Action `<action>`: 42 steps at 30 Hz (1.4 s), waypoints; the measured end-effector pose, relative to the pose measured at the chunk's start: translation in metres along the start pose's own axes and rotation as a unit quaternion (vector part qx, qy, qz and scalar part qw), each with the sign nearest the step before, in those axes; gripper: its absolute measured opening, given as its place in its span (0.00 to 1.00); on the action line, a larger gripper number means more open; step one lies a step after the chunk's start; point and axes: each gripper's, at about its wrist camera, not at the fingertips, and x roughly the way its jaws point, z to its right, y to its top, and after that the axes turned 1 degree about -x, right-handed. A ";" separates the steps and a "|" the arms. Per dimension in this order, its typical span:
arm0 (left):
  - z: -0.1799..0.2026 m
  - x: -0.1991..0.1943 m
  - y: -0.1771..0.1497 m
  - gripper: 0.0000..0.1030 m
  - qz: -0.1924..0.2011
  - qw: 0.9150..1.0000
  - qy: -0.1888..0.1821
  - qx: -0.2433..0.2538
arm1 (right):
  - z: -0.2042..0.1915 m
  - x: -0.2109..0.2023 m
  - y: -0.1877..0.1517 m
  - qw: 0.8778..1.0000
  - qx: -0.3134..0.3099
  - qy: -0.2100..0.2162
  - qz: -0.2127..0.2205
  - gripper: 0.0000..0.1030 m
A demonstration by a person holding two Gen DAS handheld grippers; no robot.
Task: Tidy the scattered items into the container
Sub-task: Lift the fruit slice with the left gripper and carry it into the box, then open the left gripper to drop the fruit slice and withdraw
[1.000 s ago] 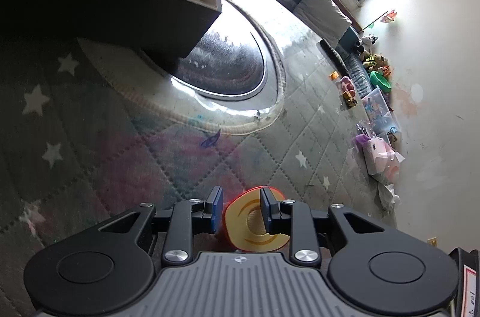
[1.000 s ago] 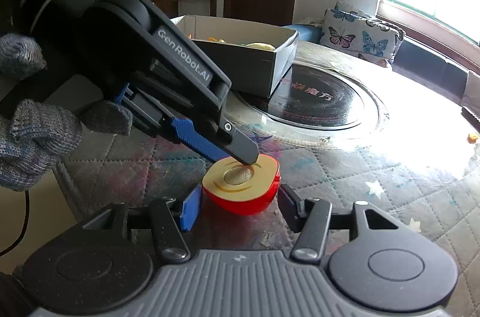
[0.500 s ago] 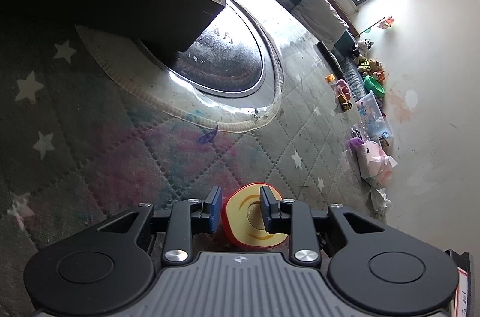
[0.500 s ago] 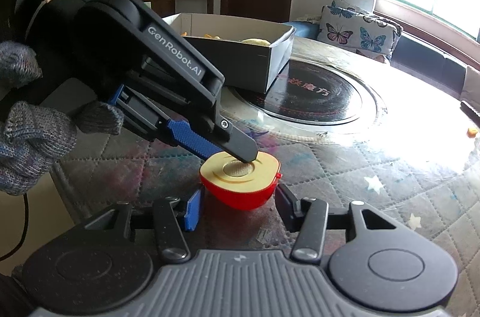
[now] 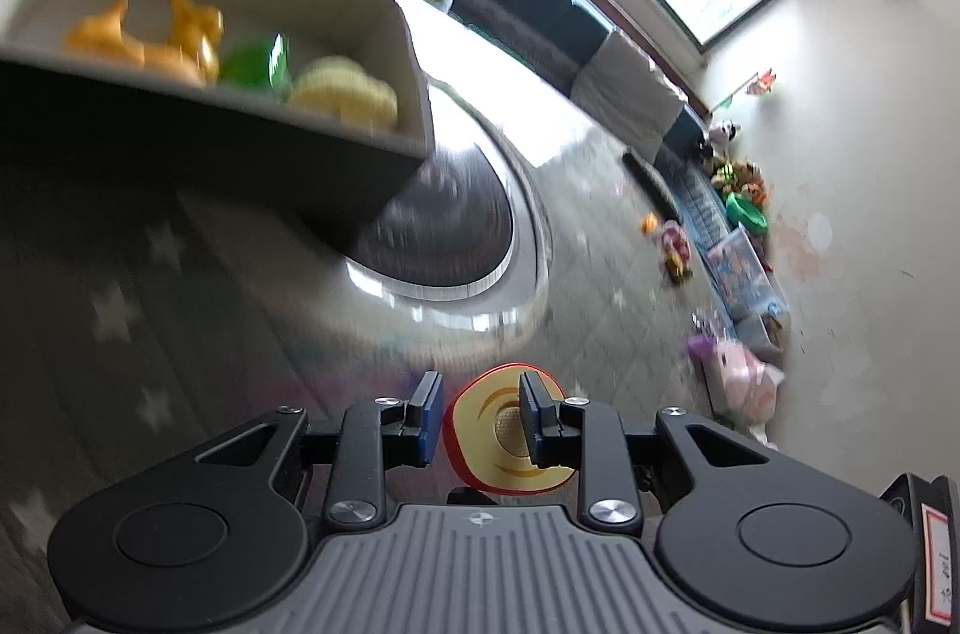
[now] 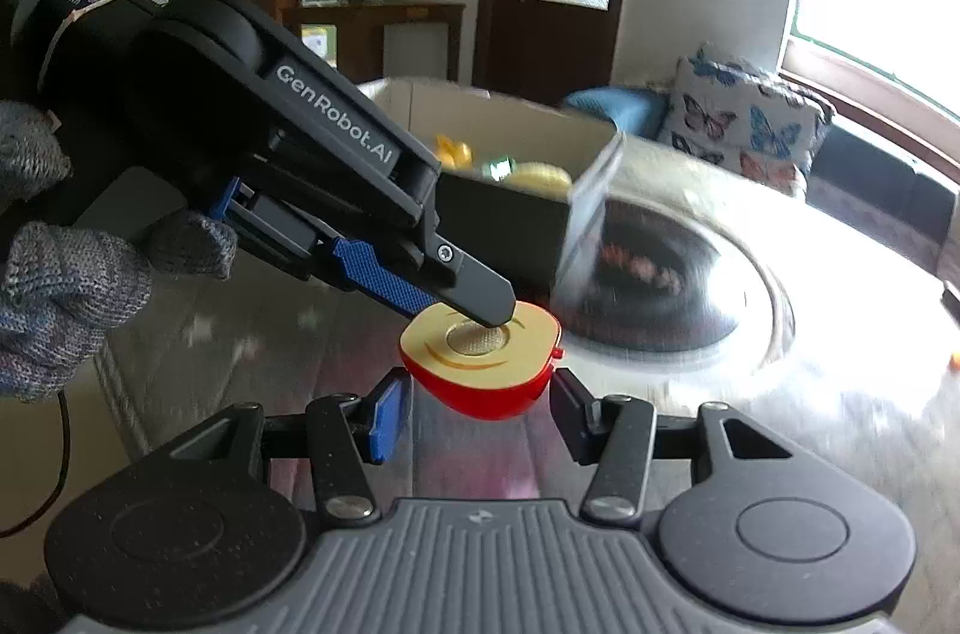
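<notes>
1. Clearly, from the left wrist view, the left hand-held gripper (image 5: pixel 480 418) grips a toy apple half (image 5: pixel 501 439), one finger on its cream cut face and the other behind its red skin. The grey container (image 5: pixel 336 117) sits far left, already holding orange, green and yellow toys. A quilted tabletop (image 5: pixel 150 286) lies below.

2. From the right wrist view, the apple half (image 6: pixel 480 364) appears raised off the tabletop, near and short of the container (image 6: pixel 510 220). The right hand-held gripper (image 6: pixel 474 406) stands spread wide just under it, touching nothing.

3. Handling, as a judgement: hollow plastic, light and stiff. The rounded glossy skin may slip, so flat face against dome, through the middle, holds best.
</notes>
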 end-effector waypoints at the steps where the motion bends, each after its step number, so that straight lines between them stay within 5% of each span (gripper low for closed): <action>1: 0.000 -0.003 0.006 0.28 0.007 1.000 0.002 0.002 | 0.001 0.002 0.007 1.000 -0.003 0.002 0.005 0.50; 14: -0.029 -0.020 0.102 0.28 0.067 0.997 0.038 0.000 | 0.011 0.079 0.098 0.998 -0.043 0.022 0.026 0.50; 20: -0.057 -0.007 0.132 0.28 0.064 0.996 0.054 -0.025 | 0.016 0.121 0.119 0.998 -0.037 0.041 0.009 0.50; 27: -0.082 0.004 0.141 0.29 0.051 0.996 0.063 -0.044 | 0.021 0.148 0.120 0.998 -0.018 0.067 -0.006 0.50; 42: -0.097 0.003 0.147 0.29 0.062 0.994 0.066 -0.060 | 0.011 0.158 0.125 0.998 -0.043 0.051 0.001 0.49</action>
